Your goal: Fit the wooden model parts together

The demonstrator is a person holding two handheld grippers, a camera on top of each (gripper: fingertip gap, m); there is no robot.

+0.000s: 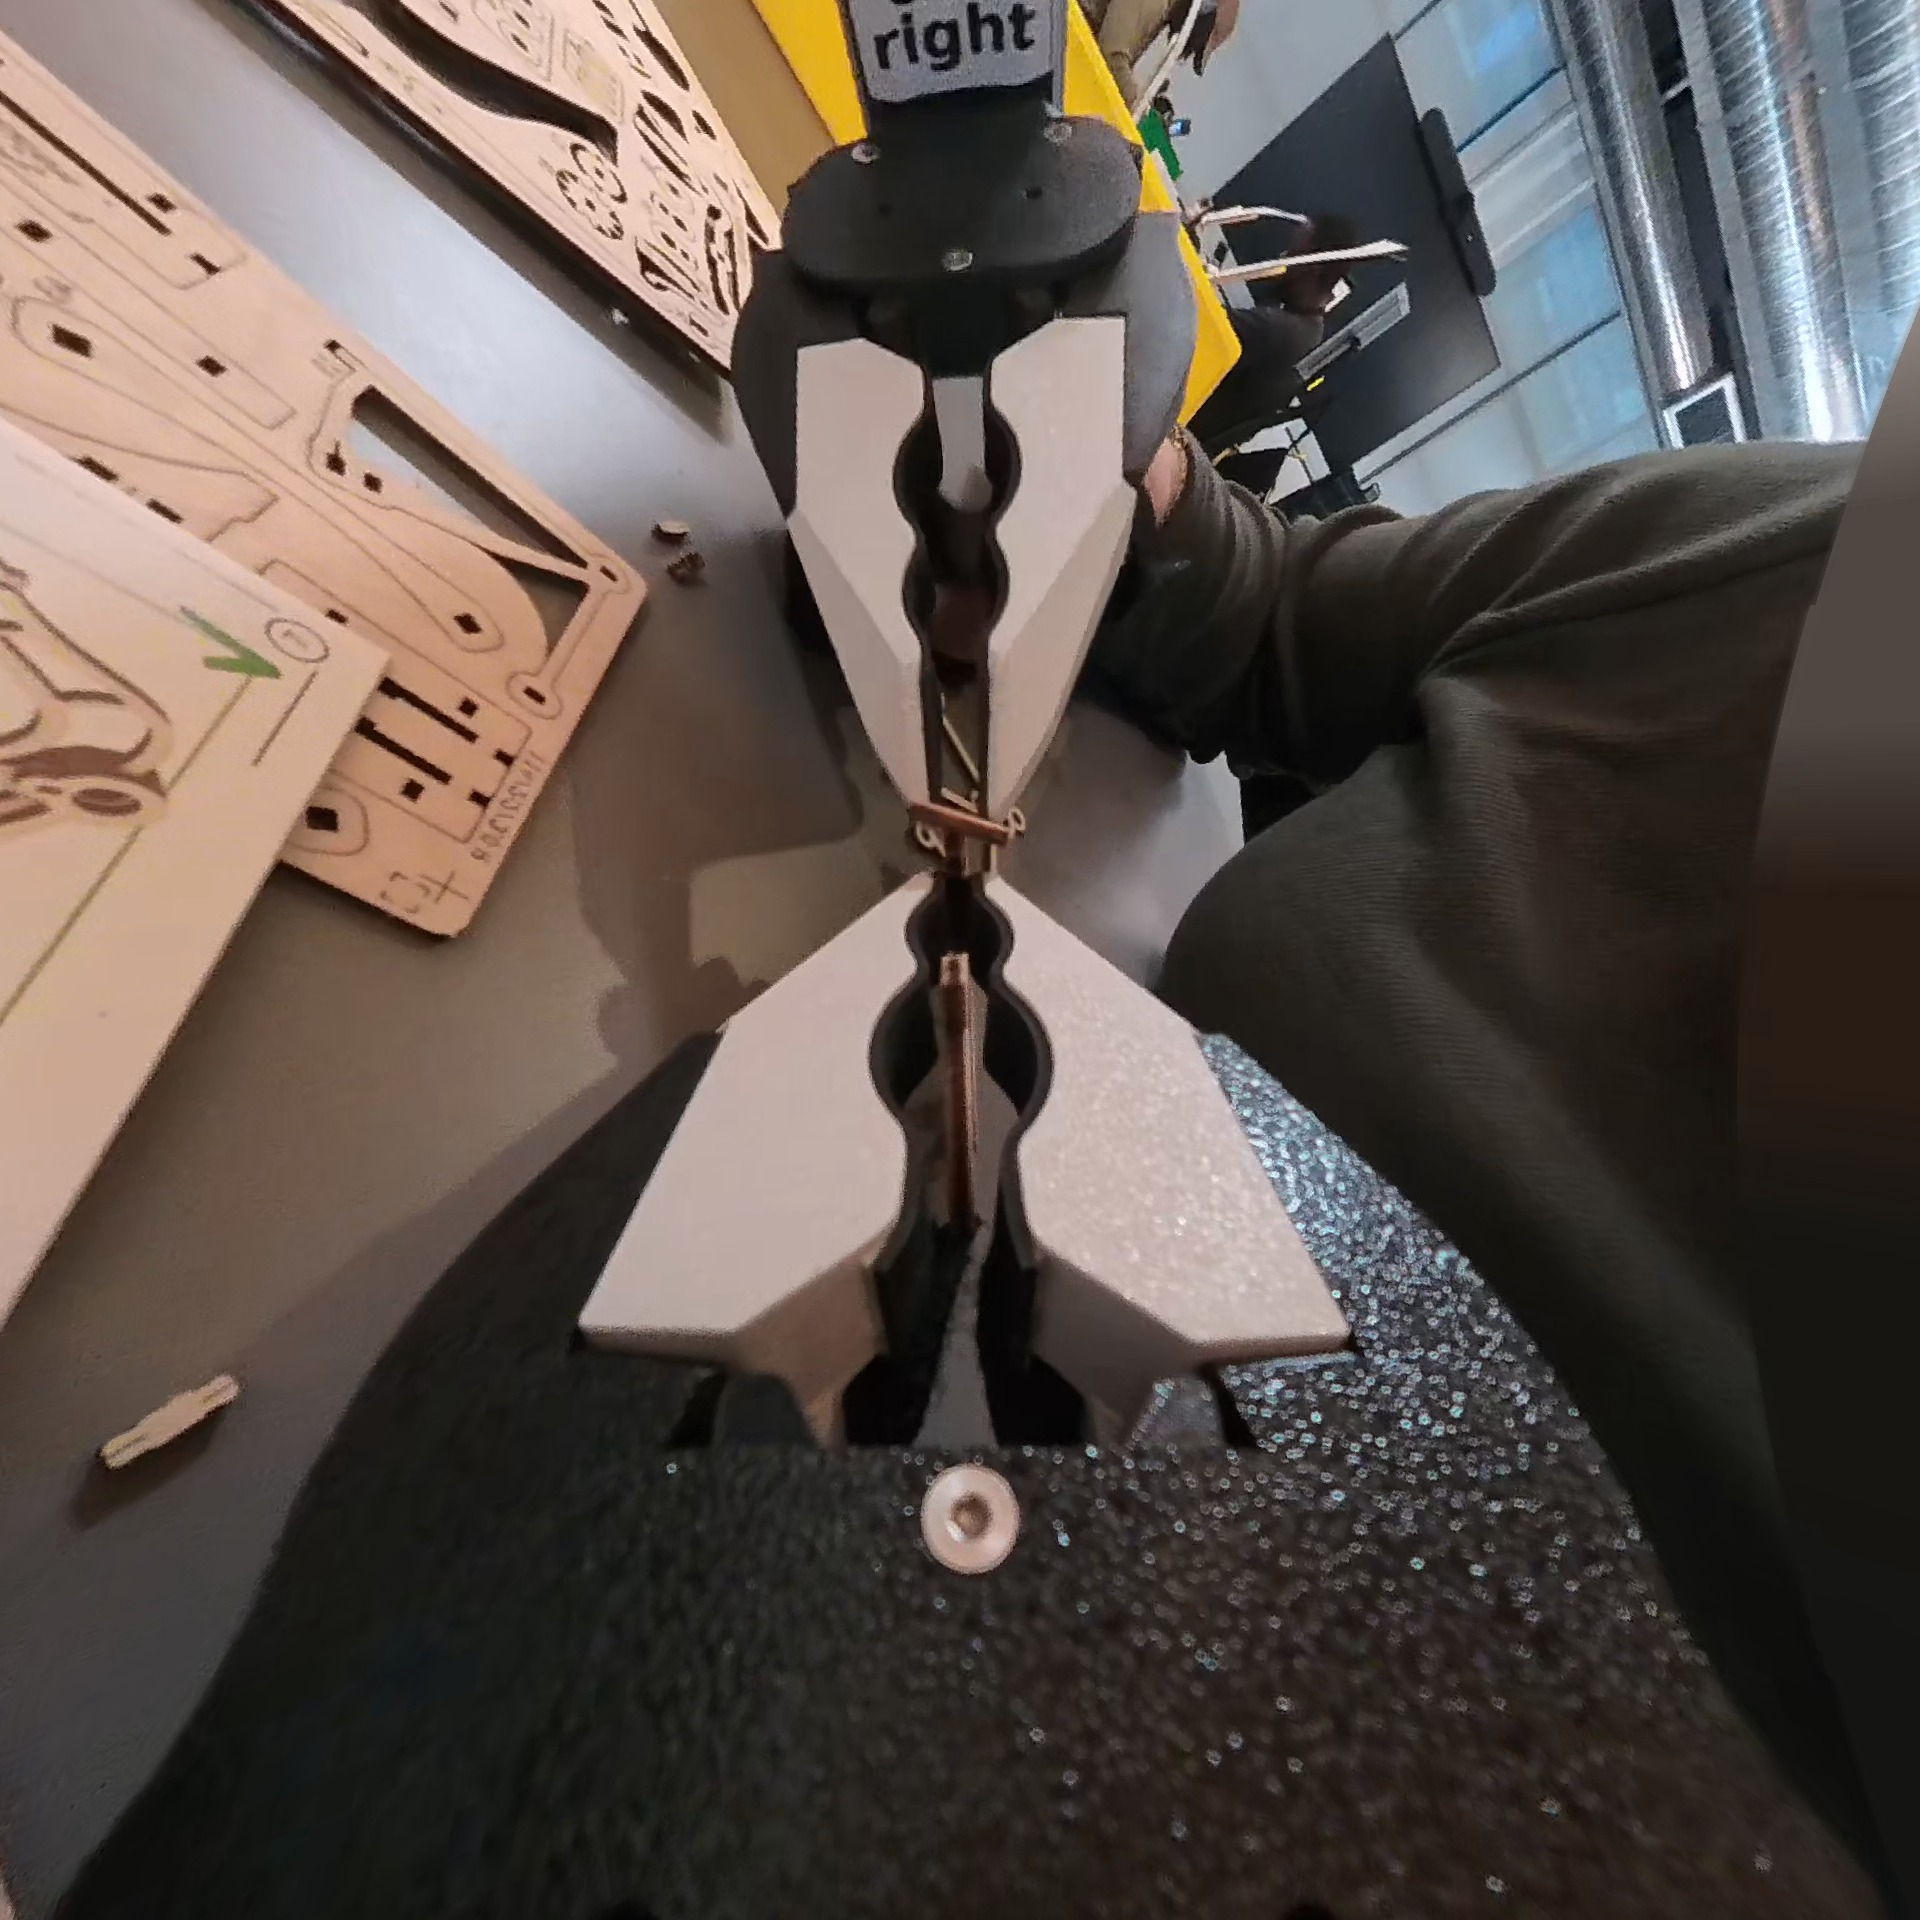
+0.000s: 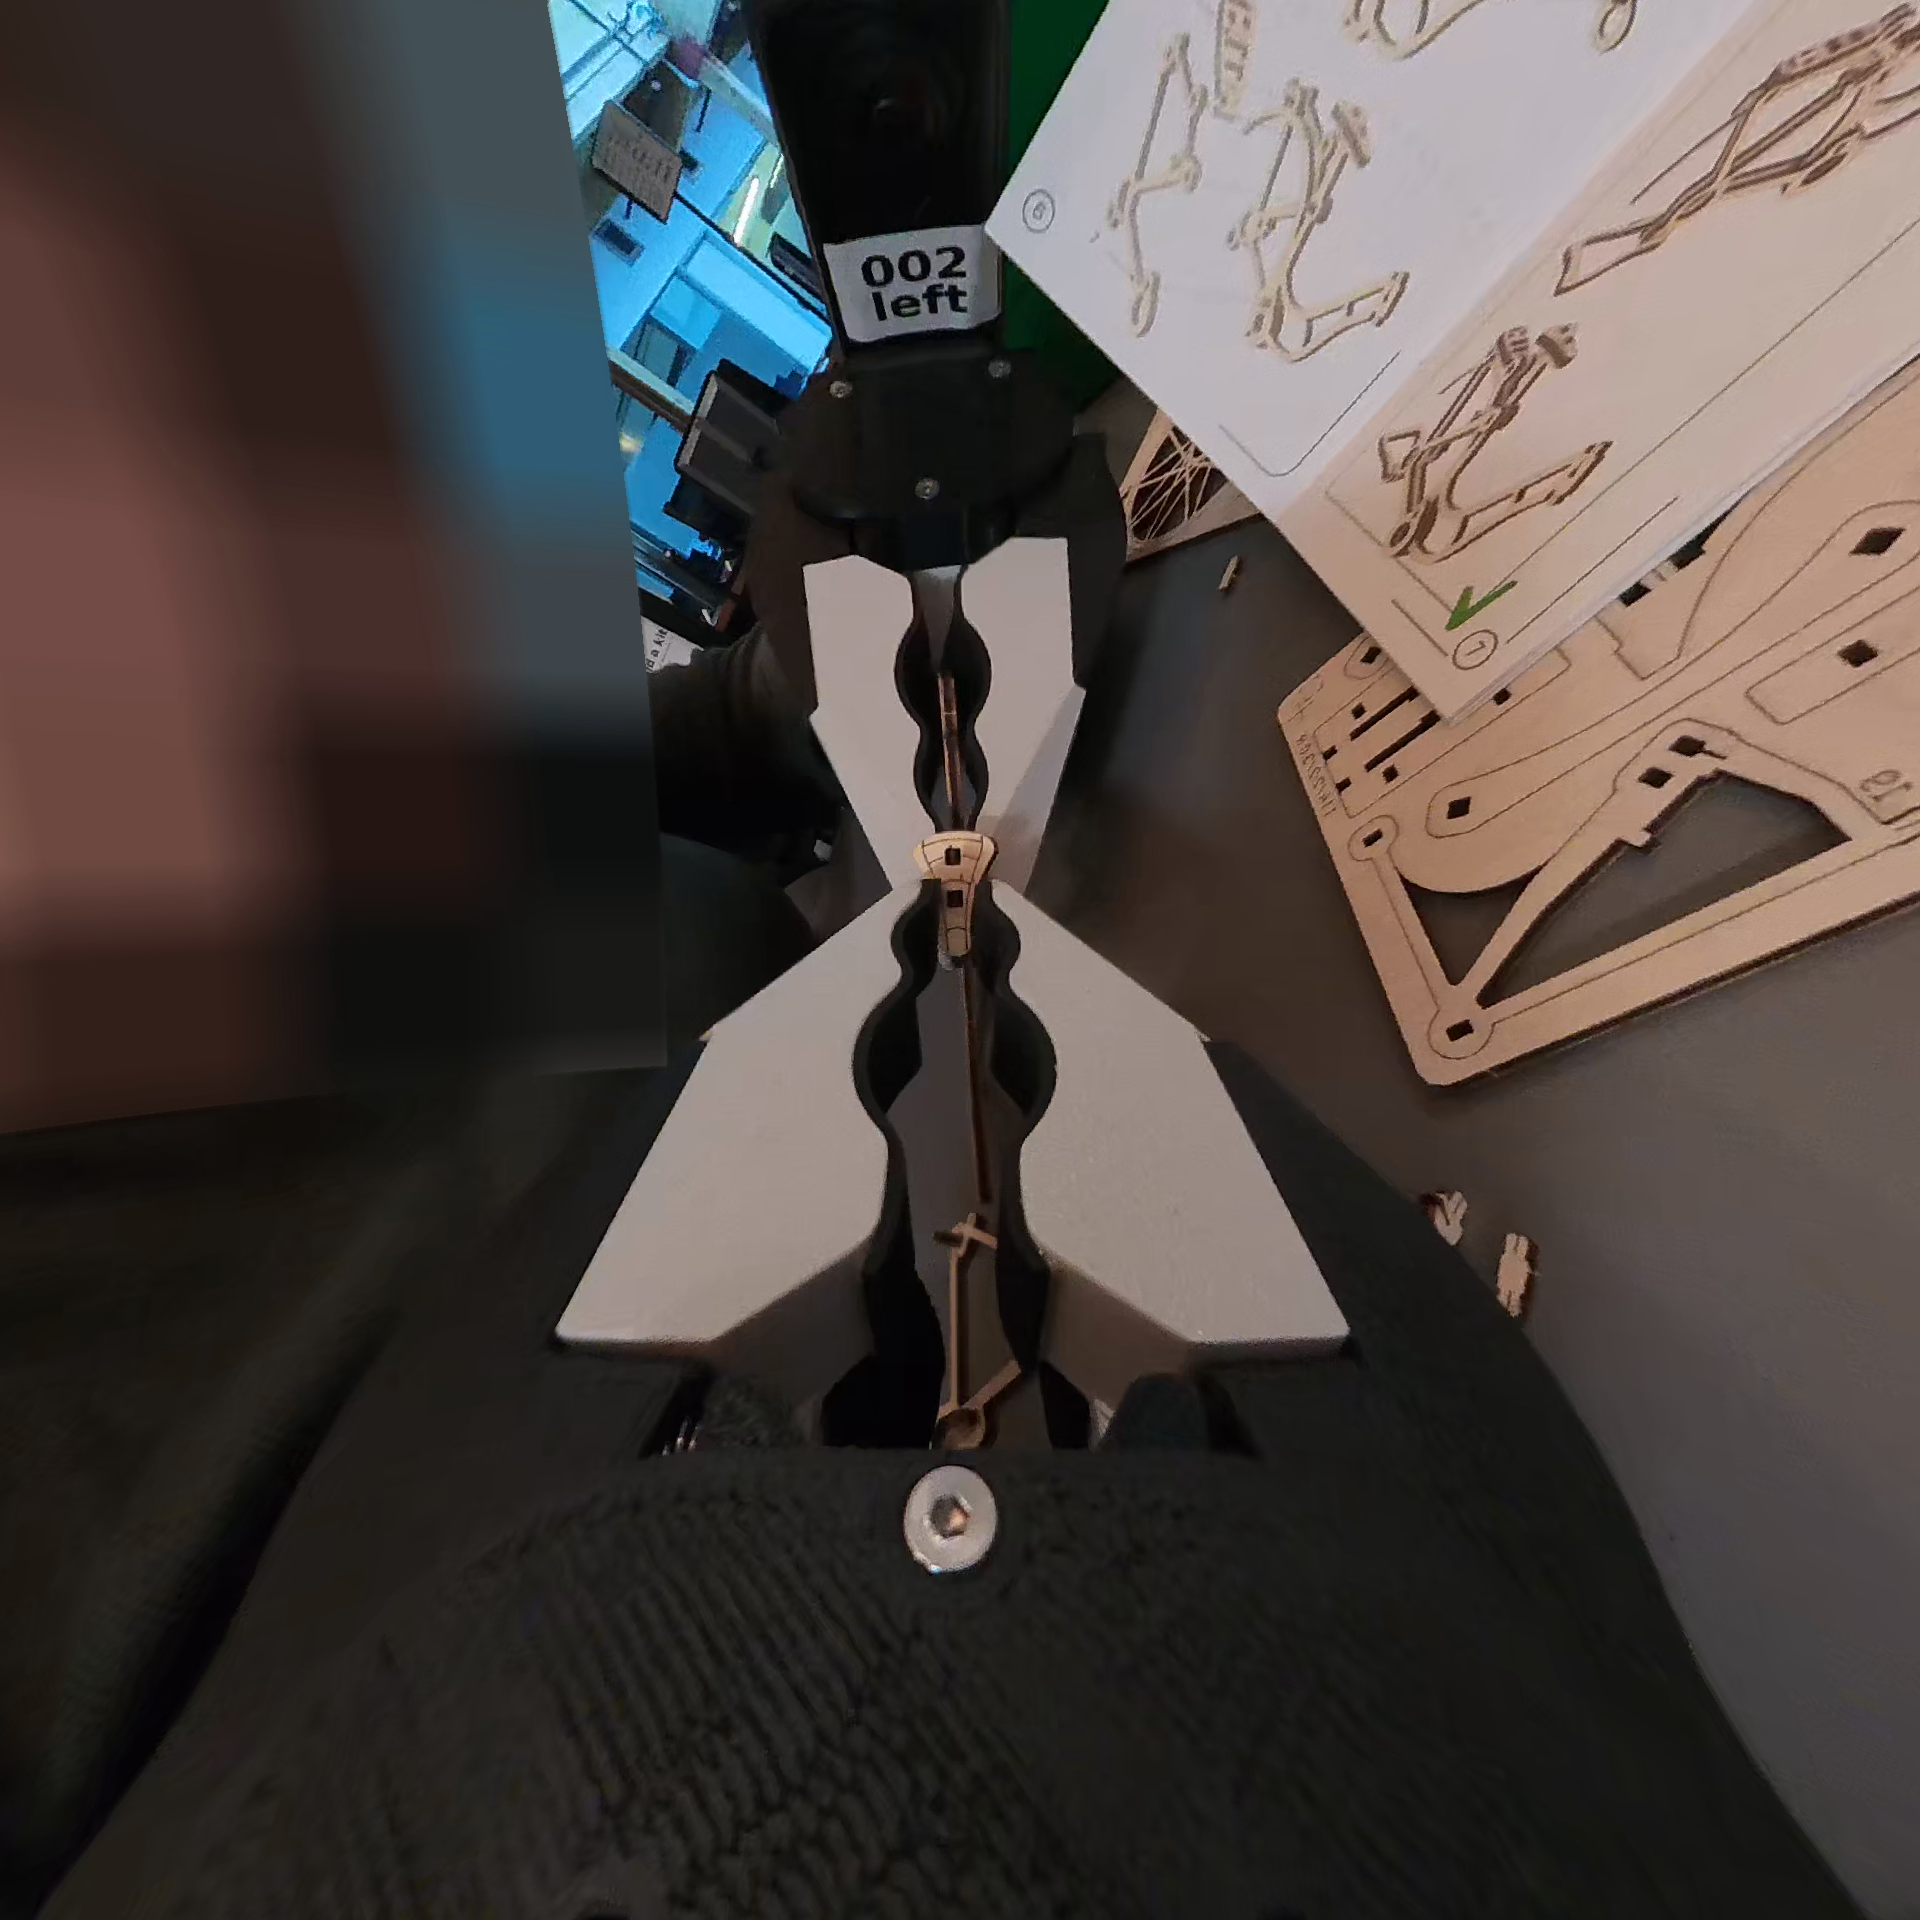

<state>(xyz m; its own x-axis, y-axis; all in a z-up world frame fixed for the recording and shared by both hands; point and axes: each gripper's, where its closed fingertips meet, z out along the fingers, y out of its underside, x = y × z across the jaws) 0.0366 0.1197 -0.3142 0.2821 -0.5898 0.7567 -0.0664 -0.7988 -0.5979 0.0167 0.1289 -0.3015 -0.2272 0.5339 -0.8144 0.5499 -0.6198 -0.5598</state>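
My two grippers face each other tip to tip above the grey table [image 1: 436,1039]. In the left wrist view my left gripper [image 1: 951,883] is shut on a thin flat wooden part [image 1: 956,1070], seen edge-on between its grey fingers. My right gripper [image 1: 961,795] comes in from the top, shut on a thin wooden frame assembly [image 1: 961,826]. In the right wrist view my right gripper [image 2: 951,888] holds that frame [image 2: 971,1101], which runs back between the fingers. A pale wooden piece with small square holes [image 2: 954,868] sits where the tips meet. The left gripper [image 2: 951,821] is opposite.
Laser-cut plywood sheets [image 1: 312,499] [image 1: 582,135] [image 2: 1662,831] and printed instruction sheets [image 1: 135,790] [image 2: 1455,260] lie on the table. Small loose wooden bits [image 1: 171,1418] [image 1: 675,545] [image 2: 1486,1247] lie nearby. A person's dark green sleeve [image 1: 1507,831] fills the right side. Less than 4 cm separates the two grippers' tips.
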